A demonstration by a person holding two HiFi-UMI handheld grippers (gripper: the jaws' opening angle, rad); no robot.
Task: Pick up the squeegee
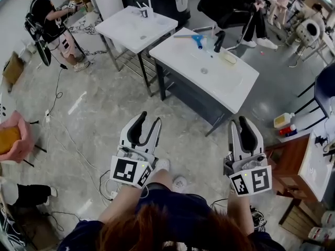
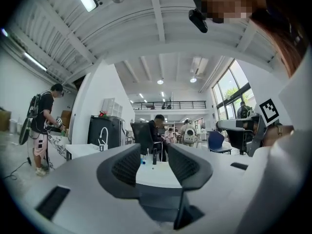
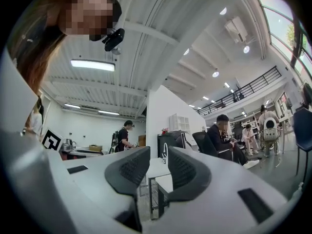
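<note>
The squeegee (image 1: 194, 37), with a blue handle and a pale blade, lies at the far end of the nearer white sink table (image 1: 183, 61), beside a black faucet (image 1: 219, 41). In the left gripper view the squeegee (image 2: 143, 161) is a small blue speck far off, seen between the jaws. Both grippers are held low over the floor, well short of the table. My left gripper (image 1: 147, 128) (image 2: 153, 165) is open with nothing in it. A narrower gap shows at my right gripper (image 1: 239, 132) (image 3: 157, 172), which is also open and holds nothing.
A second white sink table (image 1: 123, 33) with a white faucet (image 1: 143, 4) stands to the left rear. A yellowish sponge (image 1: 229, 58) lies by the basin. A person (image 1: 49, 20) stands far left, another sits behind the table. Pink chair (image 1: 13, 137) left, wooden cabinet (image 1: 290, 163) right, cables (image 1: 78, 156) on the floor.
</note>
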